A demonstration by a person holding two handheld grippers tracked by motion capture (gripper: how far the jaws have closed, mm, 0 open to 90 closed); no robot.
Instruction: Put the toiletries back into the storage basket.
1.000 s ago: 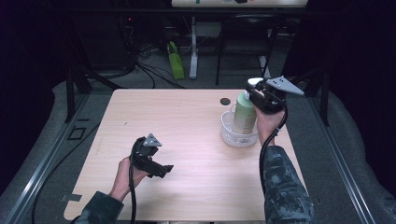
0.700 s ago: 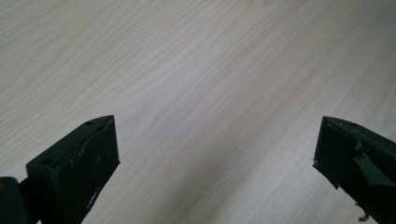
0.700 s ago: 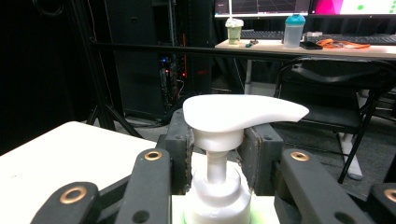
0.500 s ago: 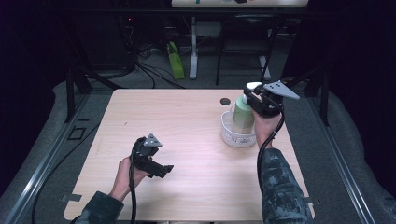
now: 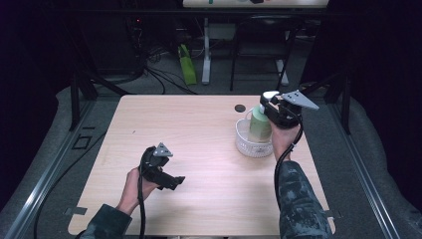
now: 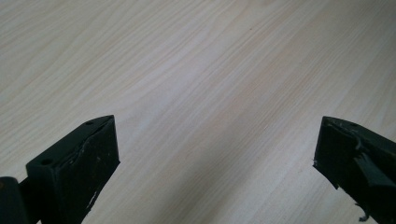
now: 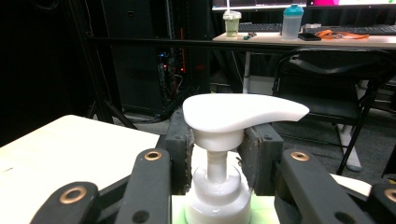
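- The wooden table [image 5: 199, 134] takes up the centre of the high view, its pale top mostly bare.
- The left gripper [image 5: 175, 182] sits in the lower left of the high view, held low over the tabletop by the person's left hand [image 5: 130, 185].
- In the left gripper view its two black jaws stand wide apart at the bottom corners, with nothing but bare wood grain between them.
- The green pump bottle [image 5: 260, 123] stands upright in the right half of the high view, its base inside a clear round bowl [image 5: 249, 145] on the table.
- The right gripper [image 5: 264, 102] is at the bottle's top, held by the person's right hand [image 5: 281, 135] just right of the bowl.
- In the right gripper view the jaws are closed on the bottle's white collar just under the pump head [image 7: 240, 112], one pad on each side of the neck.
- A small dark round spot [image 5: 240, 108] lies on the table near its far edge, just beyond the bowl.
- A desk with a cup [image 7: 232, 23] and a blue-lidded shaker [image 7: 290, 22] shows at the top of the right gripper view.
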